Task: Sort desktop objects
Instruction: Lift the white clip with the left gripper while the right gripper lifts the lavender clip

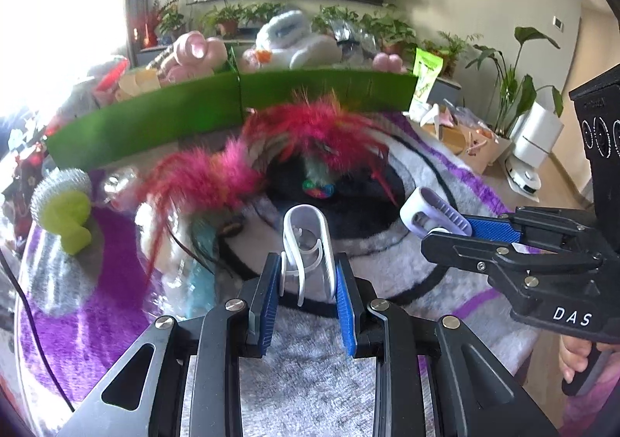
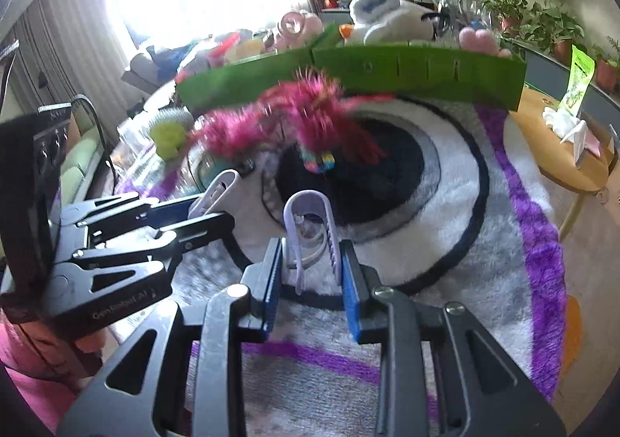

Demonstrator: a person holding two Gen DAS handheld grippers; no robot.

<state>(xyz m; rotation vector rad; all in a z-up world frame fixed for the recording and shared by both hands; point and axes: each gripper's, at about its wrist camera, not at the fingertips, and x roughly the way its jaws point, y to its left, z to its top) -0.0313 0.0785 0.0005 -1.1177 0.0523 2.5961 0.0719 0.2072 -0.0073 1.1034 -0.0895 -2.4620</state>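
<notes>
My left gripper (image 1: 308, 266) is shut on a white plastic clip (image 1: 306, 239), whose rounded end sticks out ahead over the fluffy rug (image 1: 426, 282). My right gripper (image 2: 312, 255) is shut on a lilac clip (image 2: 310, 224) held the same way. Each gripper shows in the other's view: the right gripper (image 1: 453, 229) with the lilac clip (image 1: 430, 210) at the right, the left gripper (image 2: 205, 212) with the white clip (image 2: 219, 191) at the left. Ahead lies a pink feather toy (image 1: 310, 135) (image 2: 294, 115), blurred.
A low green box wall (image 1: 155, 123) (image 2: 418, 76) runs behind the feathers, with plush toys beyond it. A steel scrubber with a lime-green handle (image 1: 66, 204) (image 2: 168, 131) sits at the left. A round wooden side table (image 2: 562, 150) stands at the right. A hand (image 1: 577, 355) grips the right handle.
</notes>
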